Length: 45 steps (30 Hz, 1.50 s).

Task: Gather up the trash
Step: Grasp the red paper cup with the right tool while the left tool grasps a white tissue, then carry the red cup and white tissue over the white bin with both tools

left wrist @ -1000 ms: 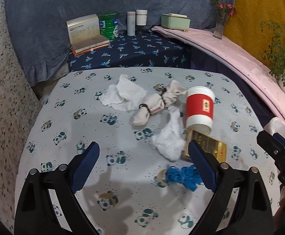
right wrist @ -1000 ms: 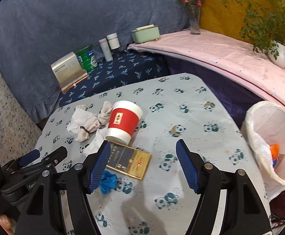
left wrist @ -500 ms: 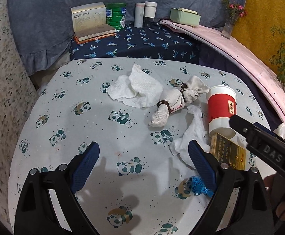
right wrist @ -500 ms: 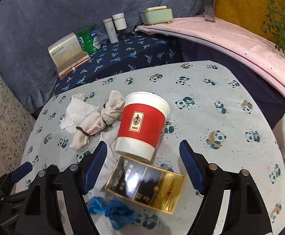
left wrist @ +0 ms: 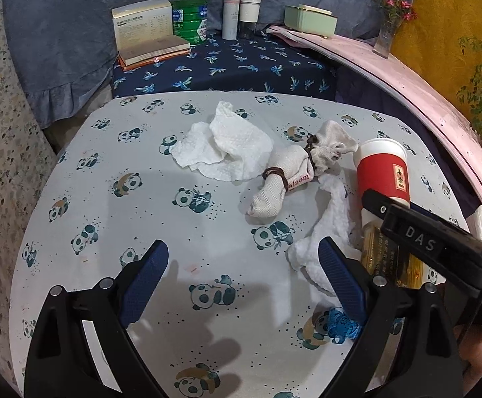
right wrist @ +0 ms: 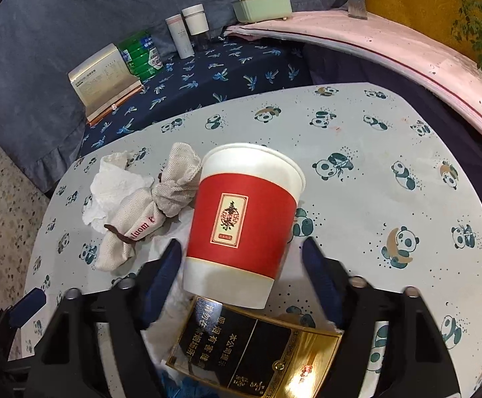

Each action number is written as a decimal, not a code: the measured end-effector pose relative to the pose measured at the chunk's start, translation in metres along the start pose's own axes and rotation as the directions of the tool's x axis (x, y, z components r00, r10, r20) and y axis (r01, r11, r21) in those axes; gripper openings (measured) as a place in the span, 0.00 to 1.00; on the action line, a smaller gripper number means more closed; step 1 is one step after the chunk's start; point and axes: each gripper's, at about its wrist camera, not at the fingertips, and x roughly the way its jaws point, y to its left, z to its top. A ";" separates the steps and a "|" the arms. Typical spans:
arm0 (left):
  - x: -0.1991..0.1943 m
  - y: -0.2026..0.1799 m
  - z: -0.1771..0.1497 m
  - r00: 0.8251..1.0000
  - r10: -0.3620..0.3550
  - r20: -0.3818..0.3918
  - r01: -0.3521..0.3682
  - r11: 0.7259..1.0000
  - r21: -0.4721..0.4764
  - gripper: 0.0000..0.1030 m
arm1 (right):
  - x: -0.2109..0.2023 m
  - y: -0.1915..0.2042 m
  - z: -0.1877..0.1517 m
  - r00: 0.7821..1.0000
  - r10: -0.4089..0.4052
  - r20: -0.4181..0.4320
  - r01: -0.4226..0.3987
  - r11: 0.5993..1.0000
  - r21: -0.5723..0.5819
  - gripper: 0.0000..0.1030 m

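None of the trash is collected yet, we'd say: our spread right gripper (right wrist: 241, 258) straddles the paper cup (right wrist: 246, 222); tissues (left wrist: 227, 146), gold box (right wrist: 257, 348) beside it; left gripper (left wrist: 241, 282) idles wide.

The right gripper (right wrist: 241, 258) straddles the cup (right wrist: 241, 225), jaws wide and clear either side. A gold box (right wrist: 257, 348) lies just near, a cloth bundle (right wrist: 141, 219) left. The cloth (right wrist: 390, 199) right and far is bare.

Gold cigarette box (right wrist: 257, 351): lower edge cut off by frame; blue crumpled scrap (right wrist: 188, 384) mostly hidden beneath it; paper cup (left wrist: 383, 172) base occluded by right gripper (left wrist: 416, 232)
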 end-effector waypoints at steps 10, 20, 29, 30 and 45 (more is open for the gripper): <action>0.014 -0.033 0.007 0.997 -0.065 -0.043 0.066 0.997 0.036 0.85 | -0.044 -0.027 -0.008 0.993 -0.050 0.105 0.047 0.998 0.029 0.56; 0.044 -0.062 0.013 0.994 -0.075 -0.077 0.080 0.995 0.065 0.78 | -0.071 -0.073 -0.018 0.986 -0.094 0.137 0.079 0.991 0.112 0.56; 0.051 -0.056 0.008 0.986 -0.104 -0.129 0.108 0.994 0.020 0.23 | -0.084 -0.082 -0.029 0.985 -0.095 0.142 0.077 0.989 0.124 0.56; 0.049 -0.056 0.008 0.986 -0.105 -0.127 0.108 0.994 0.019 0.18 | -0.085 -0.083 -0.030 0.985 -0.093 0.143 0.075 0.989 0.125 0.56; -0.029 -0.091 0.019 0.992 -0.128 -0.011 0.128 0.989 0.073 0.12 | -0.147 -0.091 -0.047 0.974 -0.071 0.215 0.044 0.990 0.131 0.56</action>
